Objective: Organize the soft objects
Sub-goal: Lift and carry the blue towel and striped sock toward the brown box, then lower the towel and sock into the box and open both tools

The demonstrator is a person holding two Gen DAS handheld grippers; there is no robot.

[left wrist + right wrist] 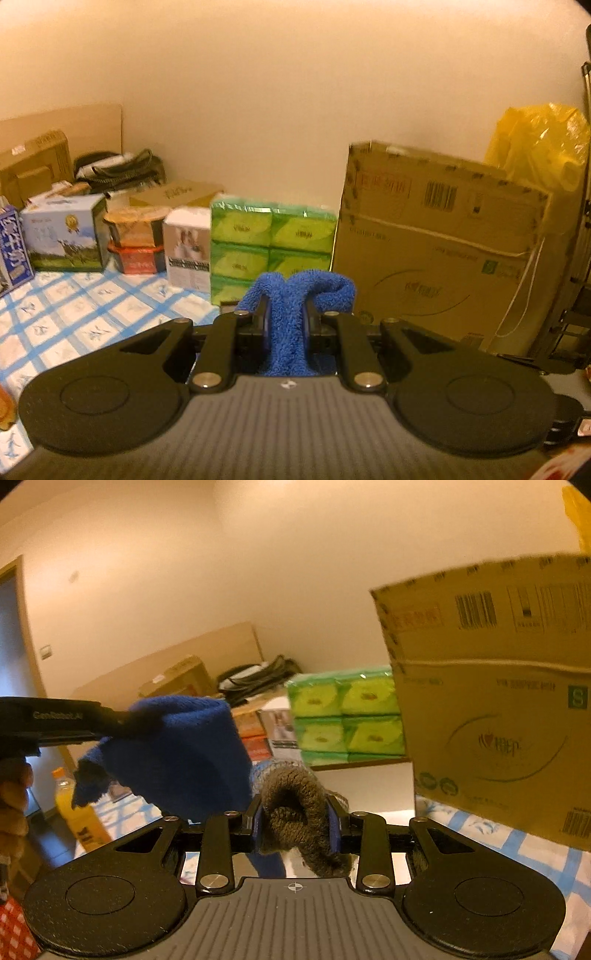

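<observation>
You are mid-carry, by my reading: both soft things are lifted and neither is put down yet, and no destination shows. Your left gripper (pixel 286 319) is clenched on the blue cloth (pixel 291 310), which drapes over its fingertips. Your right gripper (pixel 295 821) is grasping the grey knitted item (pixel 295 812), bunched between the pads, above the checked desk (pixel 517 849) near the cardboard box (pixel 498 701).
</observation>
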